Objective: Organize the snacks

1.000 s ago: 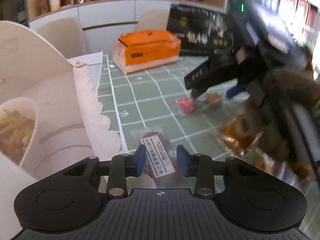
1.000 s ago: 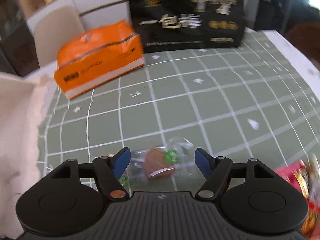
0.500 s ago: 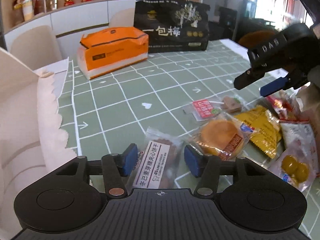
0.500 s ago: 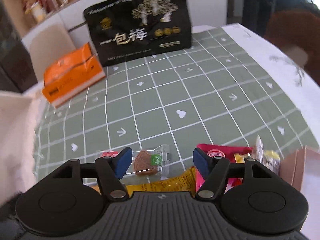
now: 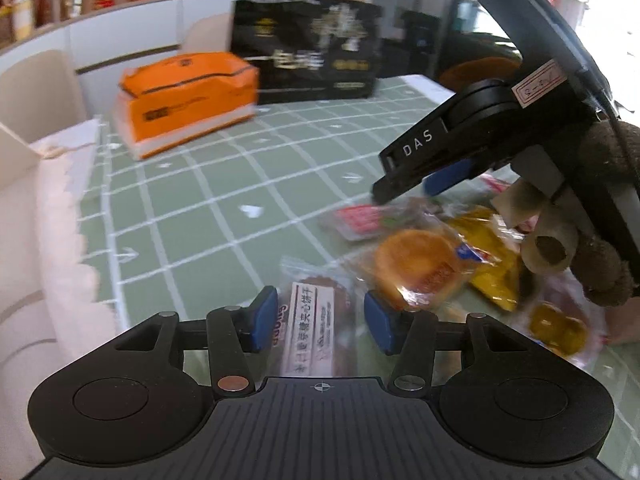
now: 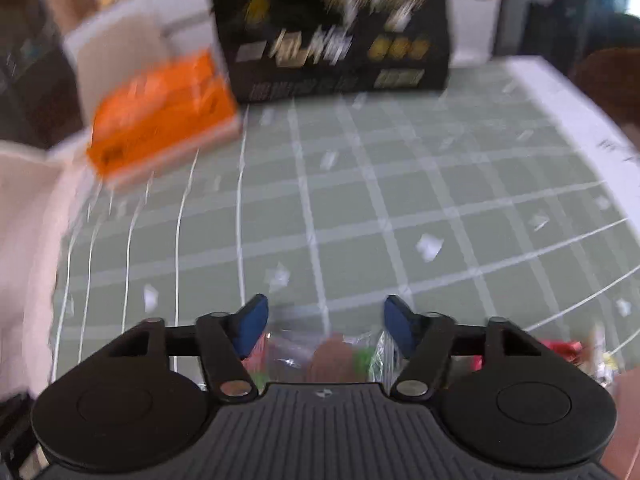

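Observation:
My left gripper [image 5: 320, 320] is open above a brown cookie packet with a white label [image 5: 312, 320], which lies on the green checked mat between the fingers. Beside it lie a round orange cake packet [image 5: 420, 268], a yellow packet [image 5: 492, 256] and a red packet [image 5: 360, 220]. My right gripper [image 6: 324, 326] is open low over a clear packet with a brown sweet [image 6: 332, 356]. It also shows in the left wrist view [image 5: 420, 184], just above the red packet.
An orange tissue pack [image 5: 188, 100] and a large black bag [image 5: 308, 64] stand at the back of the mat [image 5: 224, 208]. A white box with a scalloped edge [image 5: 44, 240] sits at the left. A yellow-sweet packet [image 5: 556, 328] lies at the right.
My right gripper has come down and forward over the brown-sweet packet, its view now blurred. My left gripper has opened wider and shifted slightly over the cookie packet.

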